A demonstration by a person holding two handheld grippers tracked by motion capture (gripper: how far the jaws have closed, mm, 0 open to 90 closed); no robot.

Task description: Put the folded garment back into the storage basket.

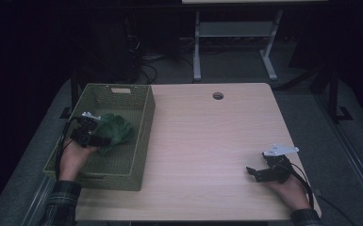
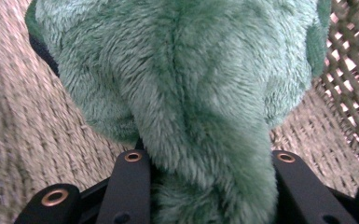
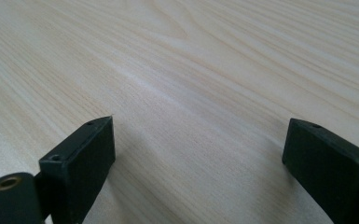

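green plush toy [image 1: 115, 131]: fuzzy, dark green, crumpled soft lump, no clear upright pose. Sits inside the woven olive basket [image 1: 144, 141] at the table's left, roughly mid-basket, over its woven floor. Close up [image 2: 182, 93] pile is thick, with seam folds running down the middle

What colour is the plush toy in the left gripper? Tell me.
Green: the plush toy shows best in the left gripper view, between the left gripper's jaws.

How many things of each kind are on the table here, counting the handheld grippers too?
Green plush toy: 1, inside the basket, between the left gripper's jaws
Woven green basket: 1
Handheld grippers: 2, the left gripper and the right gripper, which rests open on the bare table
Total: 4
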